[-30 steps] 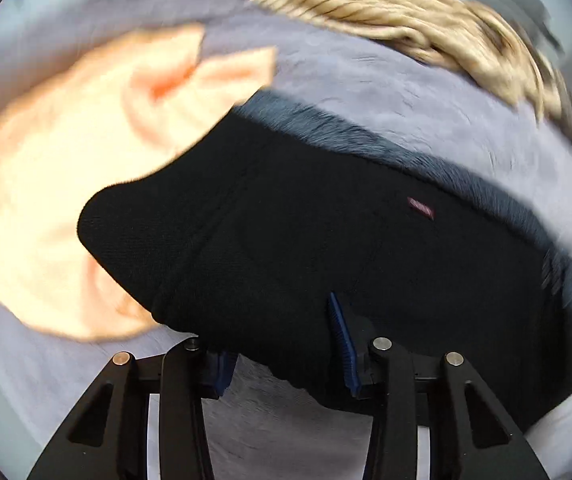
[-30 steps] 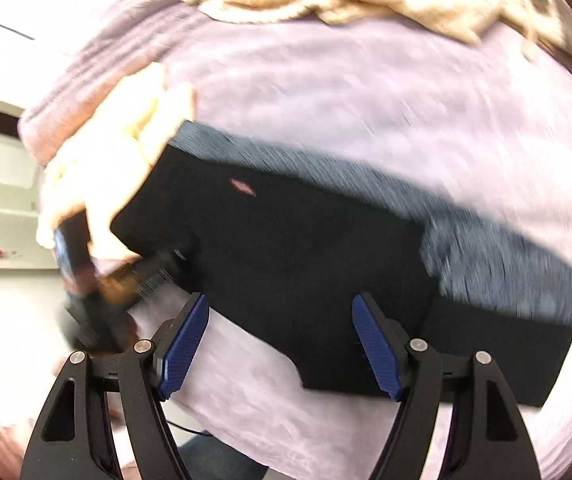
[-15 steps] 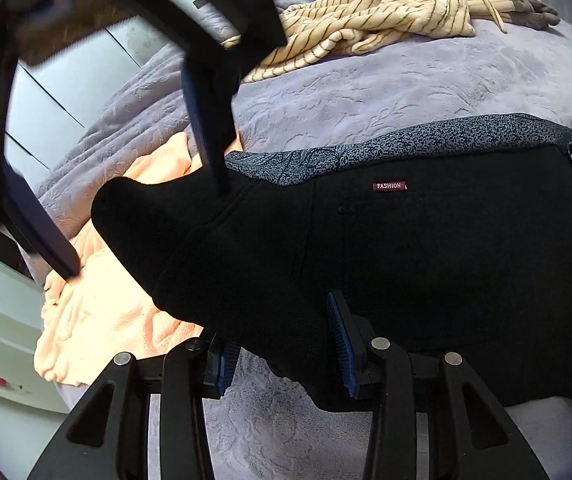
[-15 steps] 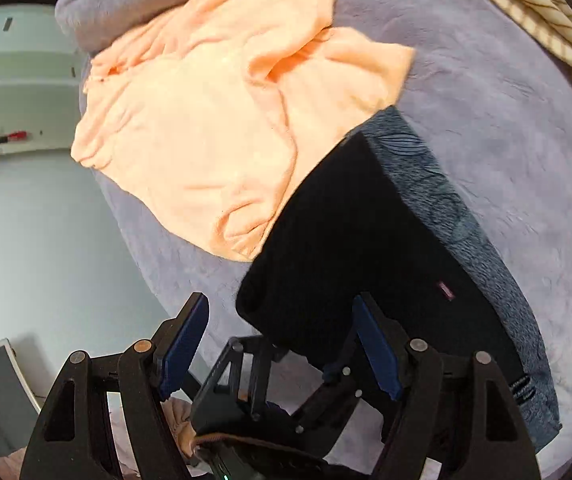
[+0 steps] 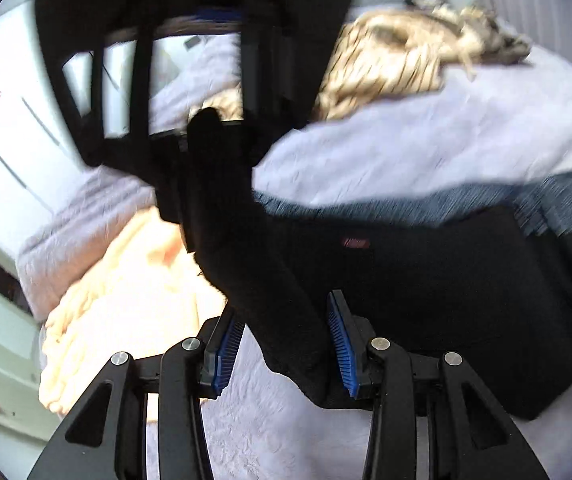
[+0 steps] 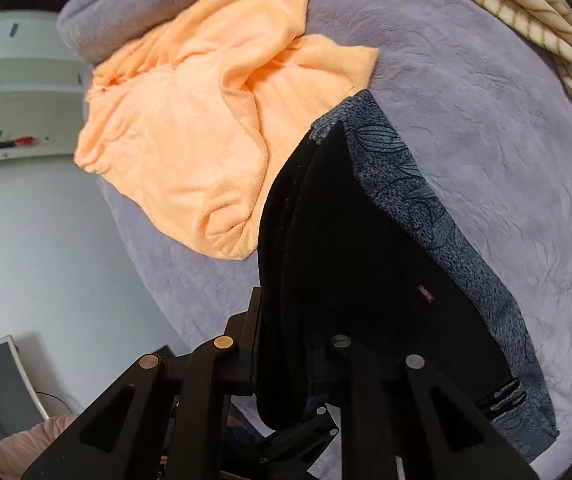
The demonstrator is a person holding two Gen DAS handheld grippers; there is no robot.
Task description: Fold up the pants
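My left tool [image 5: 282,344] angles down, clamped on a raised fold of the black pants [image 5: 425,292]. Right tool [image 6: 286,360] is closing on the same edge, fabric between its jaws, pads hidden. Left view is blurred. Pants lie on the purple bed [image 6: 465,92], grey patterned waistband [image 6: 417,192] showing, beside an orange garment [image 6: 190,128].

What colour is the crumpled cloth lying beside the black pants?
Peach-orange, plain with no print. The crumpled cloth shows best in the right wrist view, next to the black pants.
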